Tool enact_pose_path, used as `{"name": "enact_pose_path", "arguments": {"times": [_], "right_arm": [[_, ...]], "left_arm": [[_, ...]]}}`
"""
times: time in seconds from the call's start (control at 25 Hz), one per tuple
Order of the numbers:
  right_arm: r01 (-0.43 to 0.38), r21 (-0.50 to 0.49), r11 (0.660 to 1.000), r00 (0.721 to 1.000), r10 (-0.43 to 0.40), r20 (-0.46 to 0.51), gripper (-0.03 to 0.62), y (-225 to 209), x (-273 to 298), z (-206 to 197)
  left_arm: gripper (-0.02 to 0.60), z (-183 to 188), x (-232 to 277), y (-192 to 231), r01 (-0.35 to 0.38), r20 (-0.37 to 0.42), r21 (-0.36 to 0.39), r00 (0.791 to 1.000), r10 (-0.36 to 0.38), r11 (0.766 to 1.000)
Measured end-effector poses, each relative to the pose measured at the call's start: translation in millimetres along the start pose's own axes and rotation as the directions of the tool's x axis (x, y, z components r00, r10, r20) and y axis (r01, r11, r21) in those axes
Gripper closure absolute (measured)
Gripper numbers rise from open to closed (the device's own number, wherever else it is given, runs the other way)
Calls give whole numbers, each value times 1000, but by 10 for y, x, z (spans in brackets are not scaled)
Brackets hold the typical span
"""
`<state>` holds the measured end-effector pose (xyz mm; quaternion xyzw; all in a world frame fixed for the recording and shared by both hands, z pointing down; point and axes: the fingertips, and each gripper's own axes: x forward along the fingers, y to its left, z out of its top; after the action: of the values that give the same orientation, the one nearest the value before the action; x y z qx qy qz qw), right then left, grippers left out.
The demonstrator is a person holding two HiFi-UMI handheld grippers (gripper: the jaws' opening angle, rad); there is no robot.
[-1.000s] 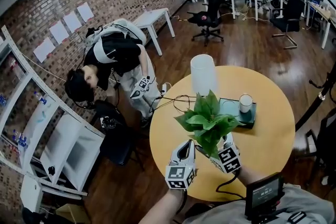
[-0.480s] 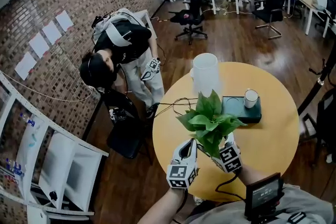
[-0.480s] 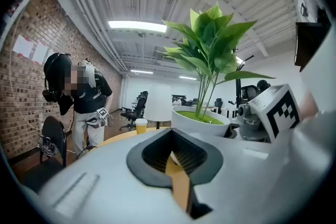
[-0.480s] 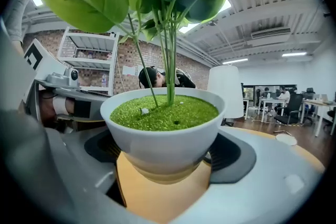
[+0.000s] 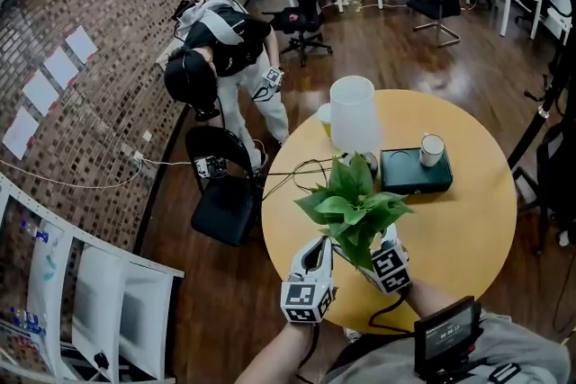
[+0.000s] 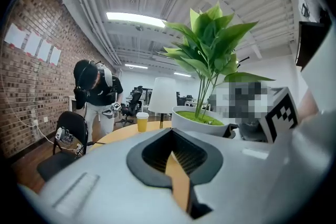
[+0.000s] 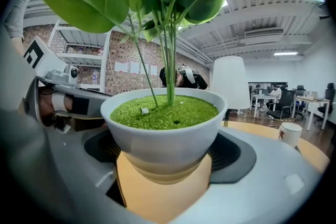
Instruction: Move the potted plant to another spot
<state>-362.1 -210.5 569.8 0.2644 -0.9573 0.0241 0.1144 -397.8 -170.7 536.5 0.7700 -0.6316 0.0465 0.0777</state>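
The potted plant (image 5: 351,207), broad green leaves in a white bowl (image 7: 167,134) topped with green moss, is over the near side of the round yellow table (image 5: 468,229). My right gripper (image 5: 367,245) is shut on the bowl, one jaw on each side (image 7: 167,170); the leaves hide its tips in the head view. My left gripper (image 5: 317,254) is just left of the plant, shut with nothing in it (image 6: 176,162). From the left gripper view the bowl (image 6: 202,120) shows close on the right.
A white lamp (image 5: 353,114) and a yellow paper cup (image 6: 142,121) stand at the table's far side. A dark tray (image 5: 414,174) bears a white mug (image 5: 432,148). A cable (image 5: 301,171) runs off the left edge. A person (image 5: 220,40) bends near a black chair (image 5: 225,193).
The head view has swung, so the room has shifted. The person at the back has stepped further off beside the chair. Both grippers and the plant keep their places.
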Motion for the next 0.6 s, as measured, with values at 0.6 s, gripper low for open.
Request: {"name": "enact_pose_path", "arguments": {"times": [0.6], "right_arm": [[4, 35, 999, 997, -1, -72, 89, 107, 859, -405]], "left_arm": [[580, -388, -15, 686, -9, -112, -48, 994, 3, 999]]}}
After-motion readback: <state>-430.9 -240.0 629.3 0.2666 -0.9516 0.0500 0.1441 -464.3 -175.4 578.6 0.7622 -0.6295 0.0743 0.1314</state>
